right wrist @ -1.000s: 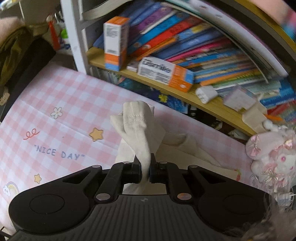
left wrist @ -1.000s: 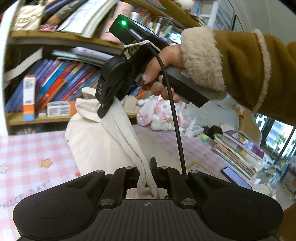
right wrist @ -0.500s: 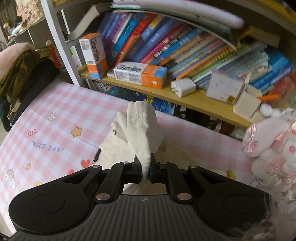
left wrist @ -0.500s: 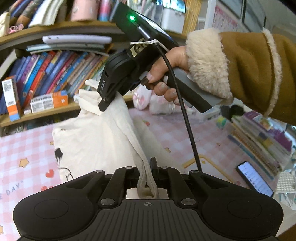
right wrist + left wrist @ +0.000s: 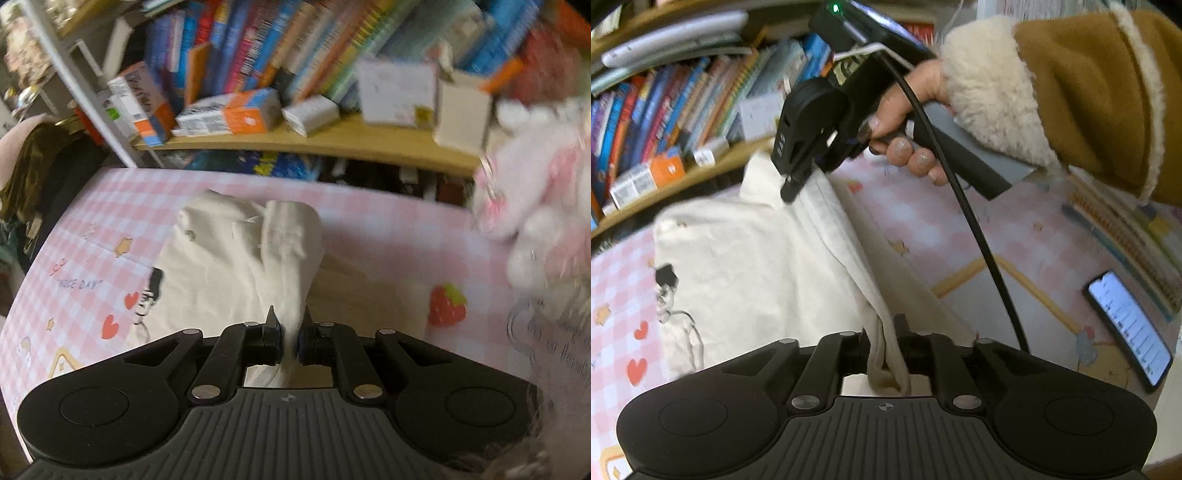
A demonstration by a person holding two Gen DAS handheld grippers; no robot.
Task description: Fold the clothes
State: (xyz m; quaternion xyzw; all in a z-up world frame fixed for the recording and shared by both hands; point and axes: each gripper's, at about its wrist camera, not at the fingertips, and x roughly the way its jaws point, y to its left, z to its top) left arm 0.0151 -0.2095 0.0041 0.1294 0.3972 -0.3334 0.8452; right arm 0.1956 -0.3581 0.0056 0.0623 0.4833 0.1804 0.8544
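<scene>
A cream garment [image 5: 757, 266] with a small black cartoon print hangs between both grippers above the pink checked table [image 5: 1015, 236]. My left gripper [image 5: 884, 343] is shut on a bunched edge of it. My right gripper [image 5: 290, 332] is shut on another bunched edge; it also shows in the left wrist view [image 5: 792, 184], held higher at the garment's far corner. The garment [image 5: 221, 273] drapes down onto the table in the right wrist view. The part under the grippers is hidden.
A bookshelf [image 5: 332, 140] with books and boxes runs along the table's far edge. A pink plush toy [image 5: 535, 192] sits at the right. A lit phone [image 5: 1130, 325] and a stack of books [image 5: 1137, 229] lie on the table's right side.
Both grippers have moved lower and toward the table while still holding the garment. More of the garment now lies spread on the table, with its print showing.
</scene>
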